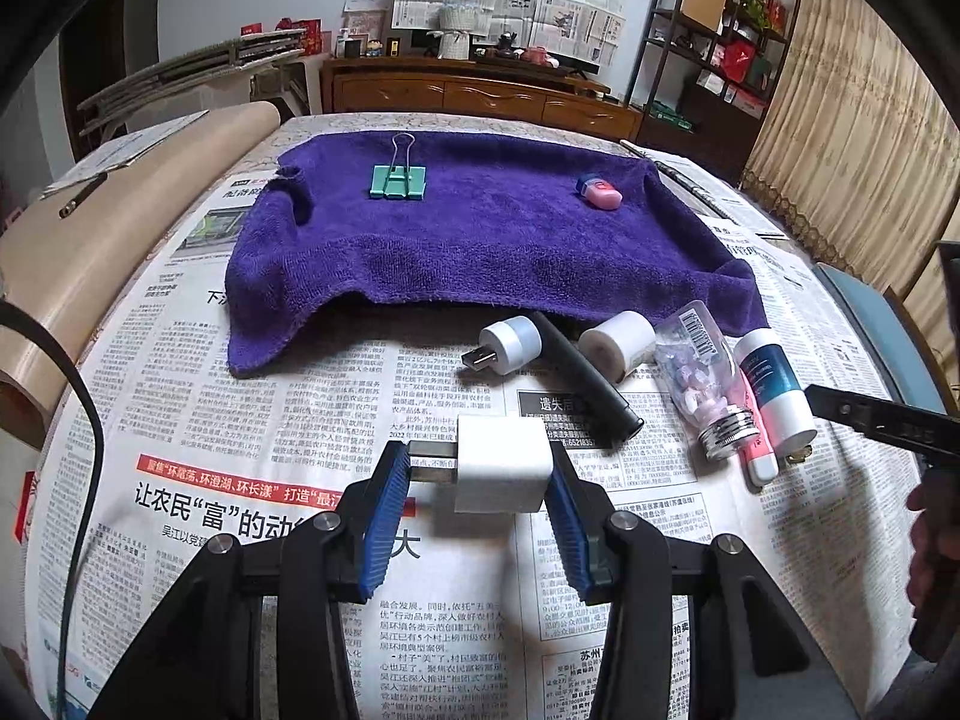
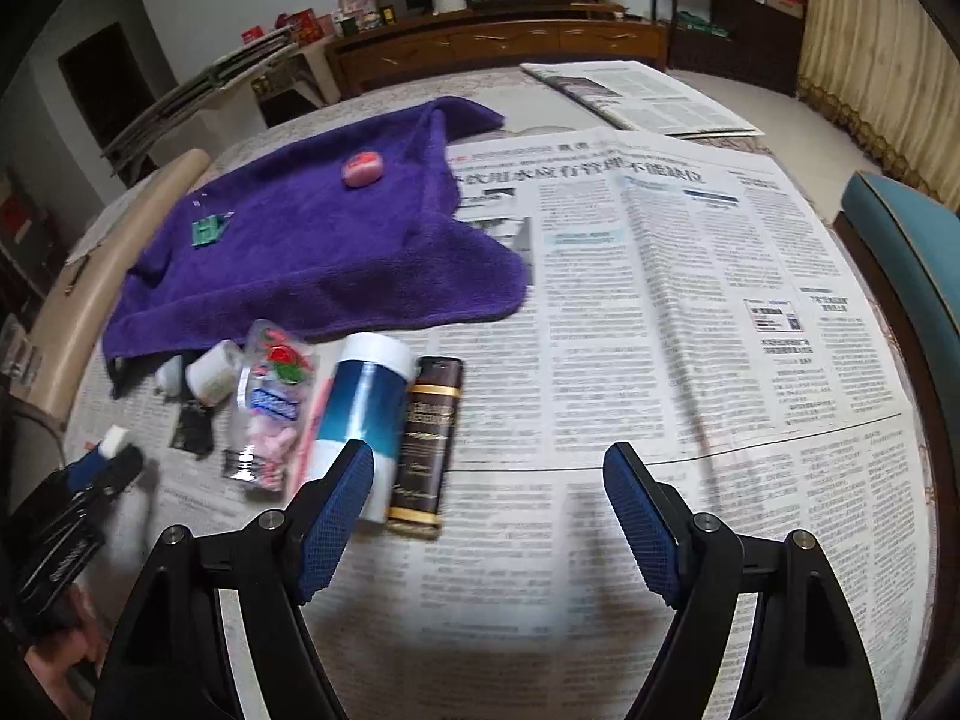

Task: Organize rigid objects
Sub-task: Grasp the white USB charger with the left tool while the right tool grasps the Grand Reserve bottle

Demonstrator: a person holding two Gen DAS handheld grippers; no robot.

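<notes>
My left gripper is shut on a white charger cube; its metal prongs point at the left pad, and it hangs just above the newspaper. Behind it lies a row: a white USB plug, a black pen, a white roll, a clear pill bottle, a pink tube and a blue-white bottle. My right gripper stands open over bare newspaper, its left fingertip beside the blue-white bottle and a brown lighter. The charger cube shows at the far left of the right wrist view.
A purple towel lies further back with a green binder clip and a pink eraser on it. Newspaper covers the table. A teal chair stands at the right edge, a beige roll at the left.
</notes>
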